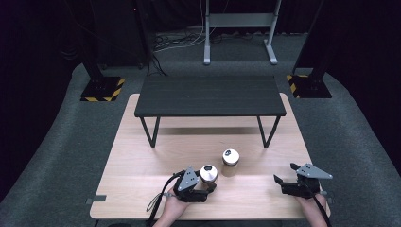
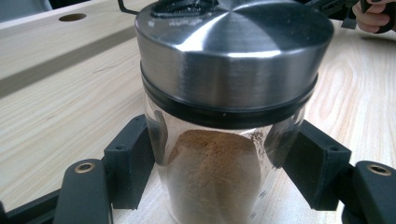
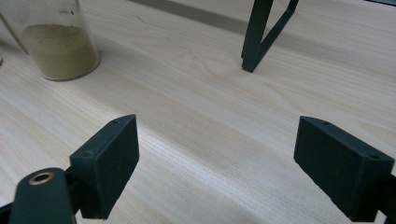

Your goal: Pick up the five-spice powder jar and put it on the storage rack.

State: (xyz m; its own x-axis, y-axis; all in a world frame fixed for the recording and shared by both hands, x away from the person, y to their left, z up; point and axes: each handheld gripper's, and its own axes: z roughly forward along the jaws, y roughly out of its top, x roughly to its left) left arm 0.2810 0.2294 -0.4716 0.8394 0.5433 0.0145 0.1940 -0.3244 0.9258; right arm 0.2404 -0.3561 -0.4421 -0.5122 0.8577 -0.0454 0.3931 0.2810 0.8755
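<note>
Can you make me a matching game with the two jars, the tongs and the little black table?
Things:
1. jar with brown powder
2. jar with pale powder
3. right tongs
4. small black table

Where or how:
A. open over bare wood
B. stands alone near the middle of the wooden table
C. at the far side, on thin legs
D. squeezed between the left tongs

Pairs: 1-D, 2-B, 3-A, 4-C
</note>
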